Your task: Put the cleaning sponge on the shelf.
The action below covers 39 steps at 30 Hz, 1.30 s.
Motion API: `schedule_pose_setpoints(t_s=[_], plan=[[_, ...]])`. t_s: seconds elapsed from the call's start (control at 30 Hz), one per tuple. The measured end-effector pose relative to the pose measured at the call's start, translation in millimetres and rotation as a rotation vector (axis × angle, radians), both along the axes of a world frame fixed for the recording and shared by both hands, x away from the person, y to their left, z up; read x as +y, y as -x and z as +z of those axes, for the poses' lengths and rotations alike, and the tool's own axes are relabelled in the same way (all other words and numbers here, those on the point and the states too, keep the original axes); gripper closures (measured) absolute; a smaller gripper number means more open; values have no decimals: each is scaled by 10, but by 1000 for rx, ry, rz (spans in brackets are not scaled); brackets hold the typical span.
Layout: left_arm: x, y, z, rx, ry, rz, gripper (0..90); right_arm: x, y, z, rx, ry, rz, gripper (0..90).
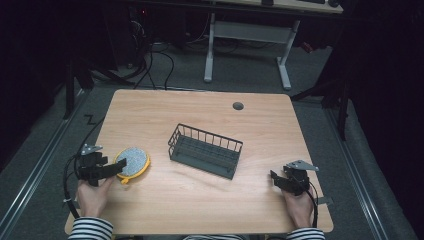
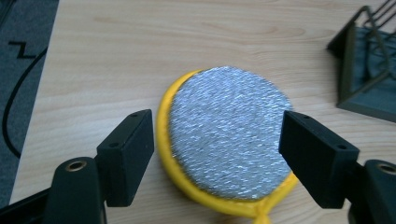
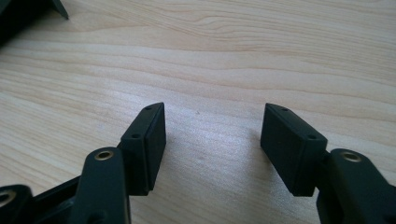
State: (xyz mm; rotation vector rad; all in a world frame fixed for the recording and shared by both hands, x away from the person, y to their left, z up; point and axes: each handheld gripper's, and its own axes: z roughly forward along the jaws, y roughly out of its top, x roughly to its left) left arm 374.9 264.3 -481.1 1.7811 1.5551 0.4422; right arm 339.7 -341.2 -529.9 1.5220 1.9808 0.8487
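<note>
on pale woodgrain, both claws gape empty, left claw (image 2: 217, 154) straddling a round metallic-mesh scrubber (image 2: 229, 140).

Scrubber (image 1: 133, 161): on the bench (image 1: 200, 200), near its left edge
Basket (image 1: 205, 150): mid-bench, right of the scrubber, apart from it

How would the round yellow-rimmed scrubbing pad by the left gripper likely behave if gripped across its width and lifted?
The scrubbing pad looks thin, with a woven metallic face and soft yellow rim, so it is probably light and may bend or fold when squeezed edge to edge. It lies flat on the table, so rolling seems unlikely. The left gripper stands open around it.
</note>
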Motion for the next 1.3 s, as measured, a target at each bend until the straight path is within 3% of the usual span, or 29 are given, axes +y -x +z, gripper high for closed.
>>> schedule_pose_setpoints(t_s=[0.2,0.6,0.8,1.3], plan=[[116,-57,-155,31,16,49,298,2,-3,-1,4,5,-17,374],[155,-168,-248,40,34,74,397,9,1,-1,3,8,-25,370],[144,-187,-300,55,47,71,457,10,3,-1,3,8,-26,369],[91,-199,-335,76,36,41,590,13,5,-1,3,8,-28,369]])
